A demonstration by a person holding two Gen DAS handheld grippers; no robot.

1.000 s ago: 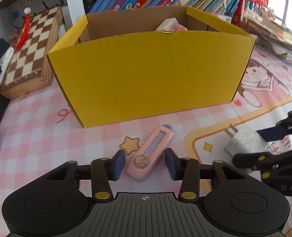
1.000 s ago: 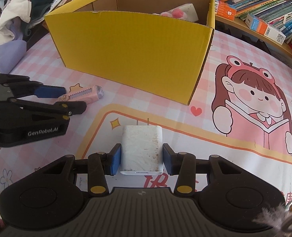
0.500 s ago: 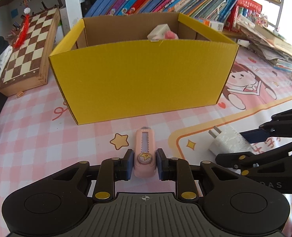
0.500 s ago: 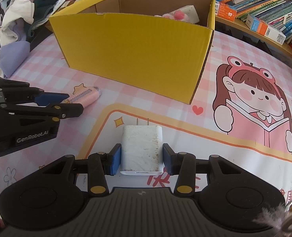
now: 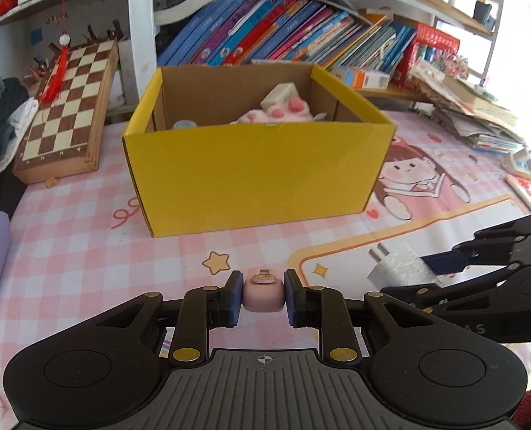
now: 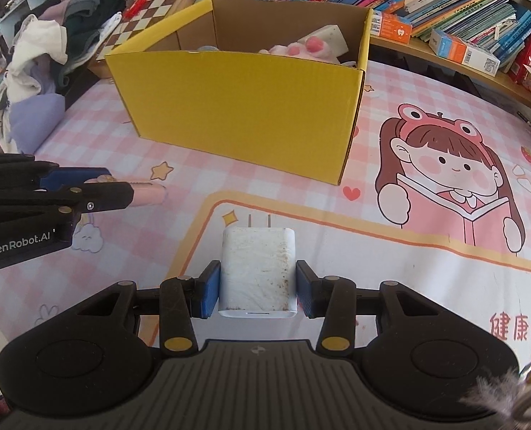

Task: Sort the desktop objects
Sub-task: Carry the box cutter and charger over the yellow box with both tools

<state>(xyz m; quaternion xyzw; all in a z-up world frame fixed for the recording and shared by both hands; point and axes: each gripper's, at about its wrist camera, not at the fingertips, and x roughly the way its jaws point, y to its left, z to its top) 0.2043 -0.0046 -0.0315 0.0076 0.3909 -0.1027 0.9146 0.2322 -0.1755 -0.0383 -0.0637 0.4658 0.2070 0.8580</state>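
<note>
My left gripper is shut on a pink utility knife, seen end-on between its blue pads and lifted off the pink mat. My right gripper is shut on a white plug charger, prongs pointing forward, also raised above the mat. Ahead of both stands an open yellow cardboard box holding a pink-pawed plush and a white block. In the left wrist view the charger and right gripper show at the right; in the right wrist view the knife and left gripper show at the left.
A chessboard leans left of the box. Rows of books fill the shelf behind it, and stacked papers lie at the right. Clothes are piled off the mat's left edge. The cartoon mat covers the table.
The left gripper closed on the pink knife, turned it end-on and lifted it; the box now looks farther and lower. The right gripper rose slightly with the charger held.
</note>
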